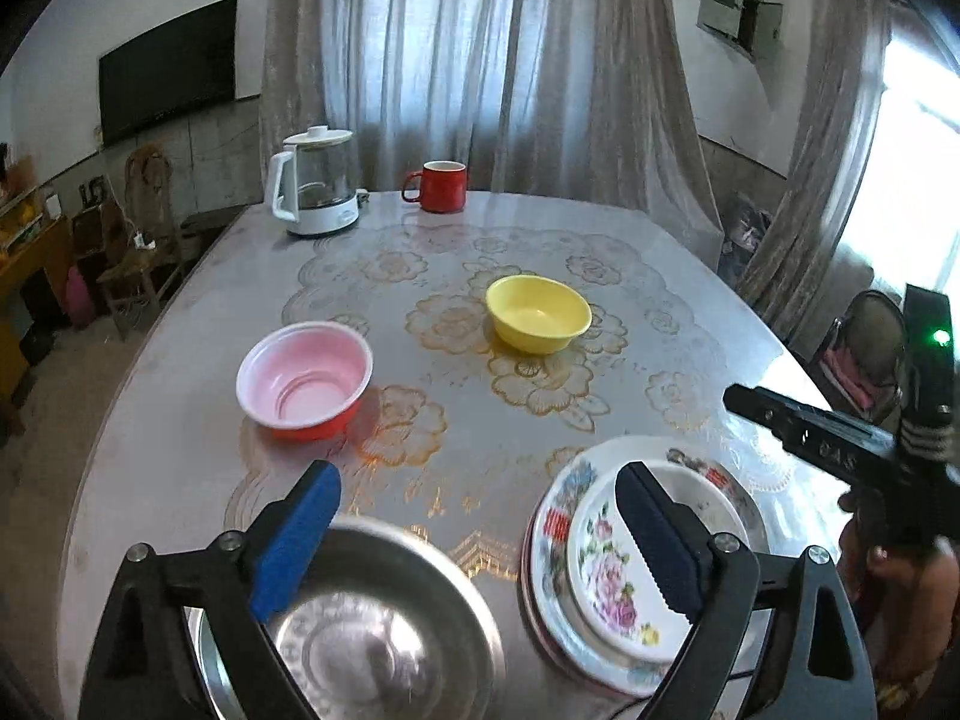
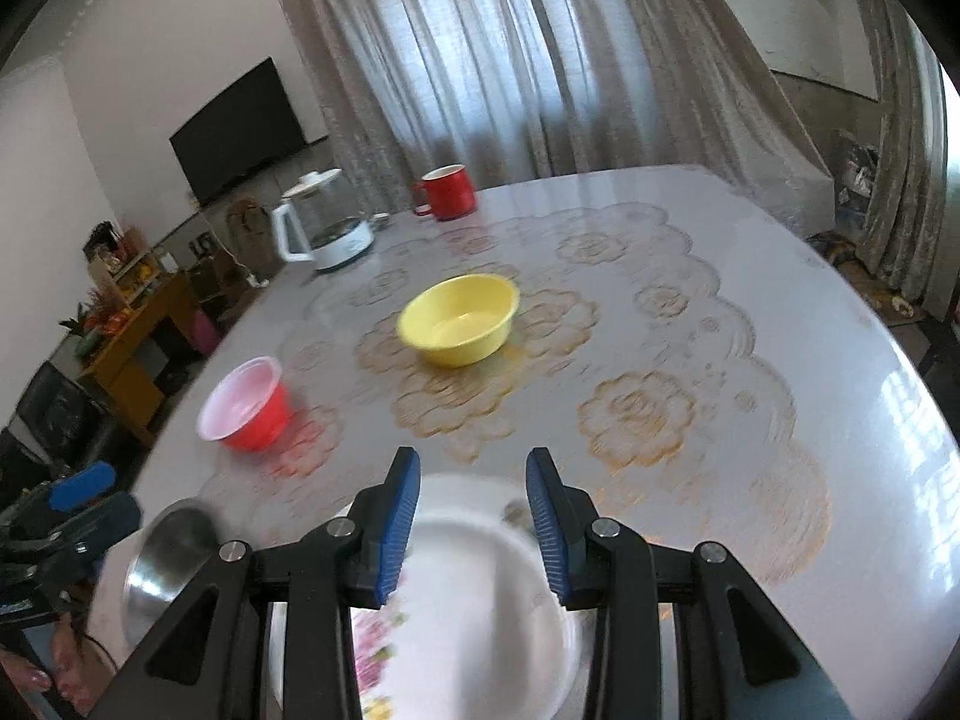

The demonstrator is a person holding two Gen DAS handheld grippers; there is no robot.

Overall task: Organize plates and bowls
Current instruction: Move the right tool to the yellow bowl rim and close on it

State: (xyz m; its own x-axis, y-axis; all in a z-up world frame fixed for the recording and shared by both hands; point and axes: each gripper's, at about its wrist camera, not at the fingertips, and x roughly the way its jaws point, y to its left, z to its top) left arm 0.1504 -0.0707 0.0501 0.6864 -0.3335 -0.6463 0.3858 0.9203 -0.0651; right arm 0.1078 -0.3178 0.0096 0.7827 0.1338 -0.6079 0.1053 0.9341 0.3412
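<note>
The table (image 1: 198,360) wears a glossy cloth printed with gold flowers, and the dishes are spread over its near half. Close to the edge, the left gripper (image 1: 474,540) hangs above the cloth with its blue pads (image 1: 294,540) spread wide and nothing between them; a steel bowl (image 1: 384,630) sits on the table below its left finger, and a stack of flowered plates (image 1: 600,576) lies just beside that bowl, under its right finger. The small flowered plate on top lies off-centre on the larger ones beneath it. The right gripper (image 2: 474,528) hovers over that same stack, its jaws set partway apart with nothing pinched between them, the white rim of the plates blurred below. From its camera the steel bowl (image 2: 174,552) shows at the lower left, with the other tool just beyond it and a person's hand (image 2: 42,672) on its grip. Farther in, a red bowl (image 1: 303,381) with a pale pink inside stands toward the left, and a yellow bowl (image 1: 538,313) stands near the middle of the cloth, the two well apart from each other and from the plates. At the far edge a glass kettle (image 1: 315,180) on a white base and a red mug (image 1: 441,186) stand before the curtains (image 1: 480,60).
</note>
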